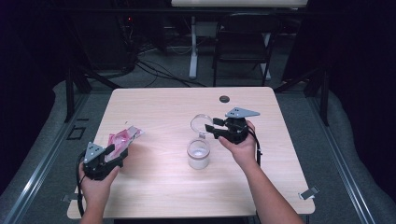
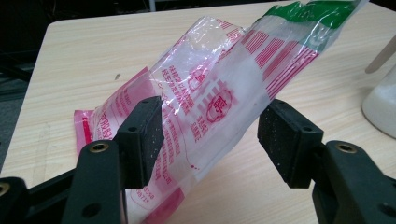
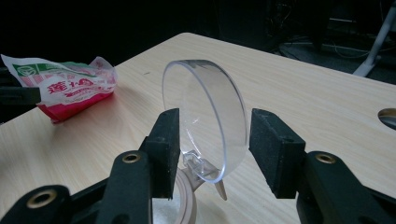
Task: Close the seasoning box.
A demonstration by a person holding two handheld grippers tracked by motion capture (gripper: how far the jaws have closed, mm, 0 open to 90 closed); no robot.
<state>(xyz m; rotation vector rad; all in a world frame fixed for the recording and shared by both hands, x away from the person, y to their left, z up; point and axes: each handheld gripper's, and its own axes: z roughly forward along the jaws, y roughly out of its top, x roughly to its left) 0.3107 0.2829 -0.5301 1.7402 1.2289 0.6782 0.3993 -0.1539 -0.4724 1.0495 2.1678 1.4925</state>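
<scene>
A pink and clear plastic bag (image 1: 122,137) with red print and a green top lies near the table's left side, its far end raised. My left gripper (image 1: 119,150) is open around it. In the left gripper view the bag (image 2: 210,84) passes between the jaws, close against the left pad (image 2: 140,140) and apart from the right pad (image 2: 285,140). A clear jar (image 1: 198,154) of white powder stands mid-table, its hinged round lid (image 1: 201,122) flipped upright. My right gripper (image 1: 210,128) straddles the lid (image 3: 205,116), with a gap showing at the right pad (image 3: 275,154).
A black round hole (image 1: 224,99) sits in the tabletop (image 1: 163,102) near its far edge. A dark folding chair (image 1: 243,42) and a white desk leg (image 1: 193,46) stand beyond the table. A metal clip (image 1: 309,192) sits at the near right corner.
</scene>
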